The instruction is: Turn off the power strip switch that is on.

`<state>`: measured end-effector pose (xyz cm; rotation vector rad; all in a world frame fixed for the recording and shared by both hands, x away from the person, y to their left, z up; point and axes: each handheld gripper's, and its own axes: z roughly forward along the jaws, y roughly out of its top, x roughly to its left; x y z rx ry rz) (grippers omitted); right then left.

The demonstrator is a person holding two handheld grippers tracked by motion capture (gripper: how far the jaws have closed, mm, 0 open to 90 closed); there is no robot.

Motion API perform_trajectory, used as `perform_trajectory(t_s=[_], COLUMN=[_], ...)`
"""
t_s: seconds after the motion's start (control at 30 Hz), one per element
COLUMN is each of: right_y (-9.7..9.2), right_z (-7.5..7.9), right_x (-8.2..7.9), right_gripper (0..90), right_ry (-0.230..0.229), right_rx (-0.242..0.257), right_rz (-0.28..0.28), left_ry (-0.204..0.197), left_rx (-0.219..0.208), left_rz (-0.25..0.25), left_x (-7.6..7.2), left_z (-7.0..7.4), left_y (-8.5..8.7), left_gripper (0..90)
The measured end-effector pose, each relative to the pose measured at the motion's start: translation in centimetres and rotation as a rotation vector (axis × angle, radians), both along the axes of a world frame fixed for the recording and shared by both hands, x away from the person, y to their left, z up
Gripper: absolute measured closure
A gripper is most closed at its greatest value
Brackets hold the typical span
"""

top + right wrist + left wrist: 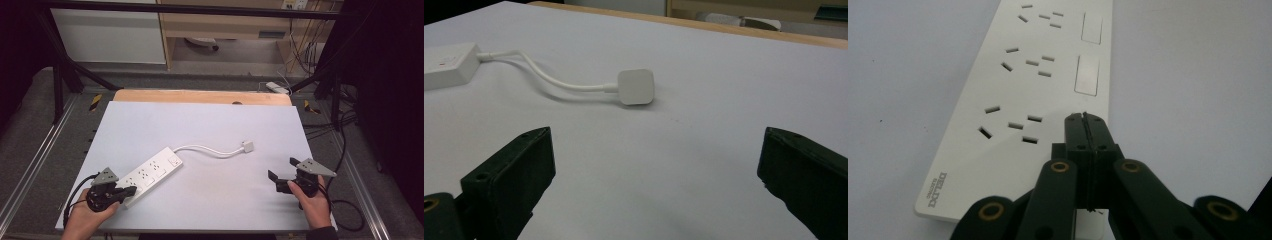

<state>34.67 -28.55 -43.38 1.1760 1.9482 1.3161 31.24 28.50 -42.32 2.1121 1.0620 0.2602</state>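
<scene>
- A white power strip (pixel 148 175) lies aslant on the white table (pixel 210 125), its near end toward the person's left hand and its far end toward the middle of the table.
- From the far end, a short white cable (pixel 210 150) curves to a white plug (pixel 247 146) that lies flat on the table, right of centre.
- The left gripper (pixel 131 190) sits at the near end of the power strip, its jaws pressed together with nothing between them.
- In the left gripper view the closed tips (pixel 1086 122) lie over the strip's top face, near its right edge, just below the nearest rectangular switch (pixel 1086 75) and right of the nearest socket holes; whether they touch the surface cannot be told.
- The right gripper (pixel 282 169) is held low over the table at the right, well apart from the power strip, with its jaws spread wide and empty.
- In the right gripper view the plug (pixel 636 86) lies ahead of the open jaws, roughly in line with the gap between them but clear of both, with bare table in between.
</scene>
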Motion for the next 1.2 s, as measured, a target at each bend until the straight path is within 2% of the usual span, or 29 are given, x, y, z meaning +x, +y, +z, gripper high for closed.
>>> perform_trajectory(t_s=[0.63,1.2], right_y=[0.01,0.0], right_z=[0.01,0.03], right_x=[-0.01,-0.02], right_gripper=[2.4,2.4], right_ry=[-0.001,-0.003], right_rx=[0.0,0.0], right_rz=[0.002,0.001], left_ry=[0.013,-0.006], left_rx=[0.005,-0.001], left_rz=[0.002,-0.001], left_x=[0.09,0.1], left_z=[-0.15,-0.28], left_y=[0.15,0.16], left_gripper=[90.0,90.0])
